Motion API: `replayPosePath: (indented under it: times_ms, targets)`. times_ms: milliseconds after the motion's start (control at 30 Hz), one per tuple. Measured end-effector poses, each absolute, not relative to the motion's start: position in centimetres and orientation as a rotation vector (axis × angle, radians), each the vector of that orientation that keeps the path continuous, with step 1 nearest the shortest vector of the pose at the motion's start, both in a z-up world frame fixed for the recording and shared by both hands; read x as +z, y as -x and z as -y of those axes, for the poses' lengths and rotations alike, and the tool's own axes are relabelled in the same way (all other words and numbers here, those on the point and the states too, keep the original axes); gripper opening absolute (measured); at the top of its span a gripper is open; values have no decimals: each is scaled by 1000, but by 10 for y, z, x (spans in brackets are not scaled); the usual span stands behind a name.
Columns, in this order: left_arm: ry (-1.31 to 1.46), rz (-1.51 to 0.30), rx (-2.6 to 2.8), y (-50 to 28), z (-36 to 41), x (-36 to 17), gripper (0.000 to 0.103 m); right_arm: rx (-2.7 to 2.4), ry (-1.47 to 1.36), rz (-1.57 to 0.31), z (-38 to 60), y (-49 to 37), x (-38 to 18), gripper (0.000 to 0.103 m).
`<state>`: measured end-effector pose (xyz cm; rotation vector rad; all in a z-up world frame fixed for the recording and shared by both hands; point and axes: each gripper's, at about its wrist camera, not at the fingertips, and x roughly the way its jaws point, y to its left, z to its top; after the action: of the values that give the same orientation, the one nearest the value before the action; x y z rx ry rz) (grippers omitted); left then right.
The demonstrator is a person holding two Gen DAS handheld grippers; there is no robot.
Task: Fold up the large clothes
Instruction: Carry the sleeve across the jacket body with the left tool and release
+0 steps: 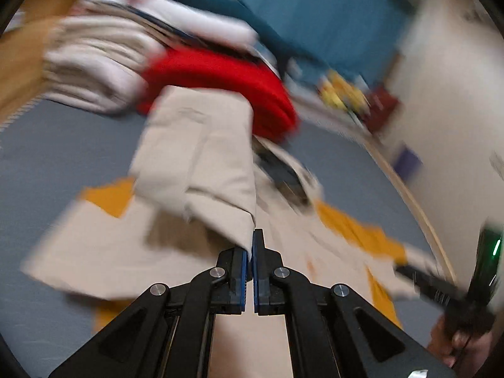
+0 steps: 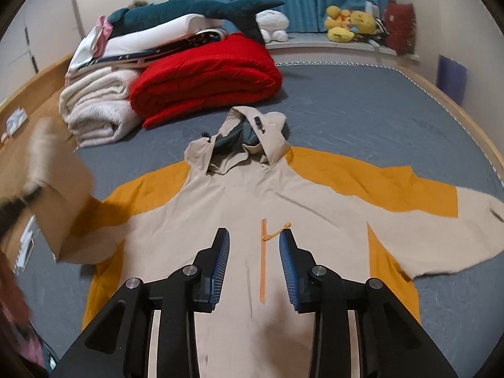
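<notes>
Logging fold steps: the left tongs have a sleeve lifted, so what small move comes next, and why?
Probably carry the sleeve inward across the jacket chest, then release. The left tongs pinch its cuff aloft; the right tongs hang open over the chest.

Bare grey mattress (image 2: 362, 110) lies open along the far edge and right side of the spread jacket (image 2: 252, 208), while the red quilt (image 2: 204, 75) and folded blankets (image 2: 94, 107) block the far-left corner.

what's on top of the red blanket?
The teal plush shark's tail overhangs the folded red blanket, though contact is unclear. The stack of white and patterned bedding leans against its left side. The blanket hides whatever lies directly behind it on the grey bed.
</notes>
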<state>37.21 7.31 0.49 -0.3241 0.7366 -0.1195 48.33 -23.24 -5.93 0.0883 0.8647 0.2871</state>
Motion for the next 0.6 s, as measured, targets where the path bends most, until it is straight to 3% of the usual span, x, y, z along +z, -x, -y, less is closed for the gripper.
replayPosePath:
  times_ms: [200,367,600]
  targets:
    - [362,-1080,-230,-399,-32,-72,7,286,-104,-882,233,-474,-65,34]
    - [455,-1002,-216,-387,-62,-42,23,272,-116,-897,231,-468,-75,24]
    - [393,-965,-8,-377,-123,-31,24,279,-256,-1067,234,-471,-123,26]
